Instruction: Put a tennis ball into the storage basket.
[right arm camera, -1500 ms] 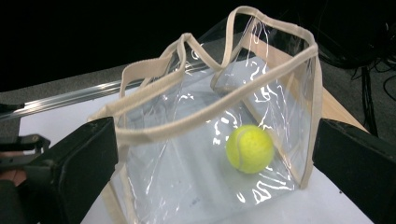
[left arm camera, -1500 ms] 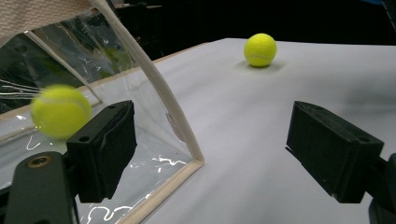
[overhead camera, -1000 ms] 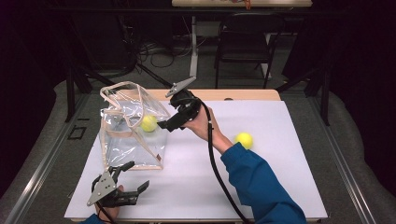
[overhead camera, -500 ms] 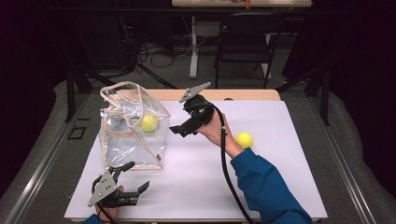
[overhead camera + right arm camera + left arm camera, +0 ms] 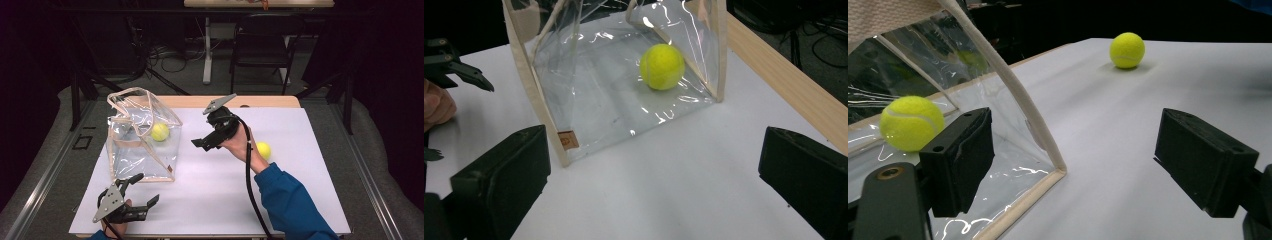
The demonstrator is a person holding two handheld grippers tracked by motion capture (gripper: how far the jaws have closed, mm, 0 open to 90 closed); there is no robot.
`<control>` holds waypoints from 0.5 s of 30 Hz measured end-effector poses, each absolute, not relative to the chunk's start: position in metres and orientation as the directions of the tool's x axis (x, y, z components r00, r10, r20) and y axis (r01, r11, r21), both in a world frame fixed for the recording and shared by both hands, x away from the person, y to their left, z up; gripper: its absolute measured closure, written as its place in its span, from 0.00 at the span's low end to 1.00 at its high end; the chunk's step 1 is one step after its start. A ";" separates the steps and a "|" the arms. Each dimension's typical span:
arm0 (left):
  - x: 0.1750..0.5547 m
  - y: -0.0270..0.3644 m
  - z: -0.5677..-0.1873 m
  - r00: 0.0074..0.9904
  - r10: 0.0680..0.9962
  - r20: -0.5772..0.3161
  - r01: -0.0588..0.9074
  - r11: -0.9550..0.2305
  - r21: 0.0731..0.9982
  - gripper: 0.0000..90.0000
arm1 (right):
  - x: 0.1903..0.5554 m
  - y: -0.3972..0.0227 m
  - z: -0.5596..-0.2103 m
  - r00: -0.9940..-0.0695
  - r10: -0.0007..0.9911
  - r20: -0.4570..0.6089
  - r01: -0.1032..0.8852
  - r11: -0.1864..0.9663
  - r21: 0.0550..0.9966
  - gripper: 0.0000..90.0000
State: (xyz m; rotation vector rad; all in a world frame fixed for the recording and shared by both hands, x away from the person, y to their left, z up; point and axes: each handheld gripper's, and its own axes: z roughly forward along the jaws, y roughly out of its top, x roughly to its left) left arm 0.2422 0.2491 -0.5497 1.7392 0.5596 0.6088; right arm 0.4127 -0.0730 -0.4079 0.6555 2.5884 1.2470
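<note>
A clear plastic bag (image 5: 131, 150) with beige trim stands on the left of the white table (image 5: 300, 200). One yellow tennis ball (image 5: 160, 132) lies inside it. A second tennis ball (image 5: 263, 150) rests on the table, just right of the person's right hand. My right gripper (image 5: 204, 143) hovers open and empty right of the bag, pointing at it. In the right gripper view the bag (image 5: 594, 95) and its ball (image 5: 662, 66) lie ahead of the gripper (image 5: 654, 180). My left gripper (image 5: 145, 189) is open just in front of the bag's near corner (image 5: 1060, 170).
A wooden strip (image 5: 260, 101) runs along the table's far edge. Behind it stand a chair (image 5: 260, 50) and cables on the floor. In the left gripper view the loose ball (image 5: 1127, 50) sits far off on the open white surface.
My right gripper has drawn back to the right, away from the bag's opening, and sits a little lower. The left gripper and both balls have stayed put.
</note>
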 end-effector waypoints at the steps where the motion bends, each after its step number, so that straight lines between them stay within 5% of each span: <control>1: 0.242 0.248 -0.550 0.751 0.650 0.114 0.055 -0.235 0.971 0.17 | 0.413 -0.073 -0.408 -0.883 0.469 0.017 0.305 0.547 0.779 0.00; 15: 0.242 0.248 -0.549 0.749 0.651 0.124 0.053 -0.245 0.968 0.17 | 0.396 -0.107 -0.435 -0.868 0.497 0.023 0.341 0.560 0.755 0.00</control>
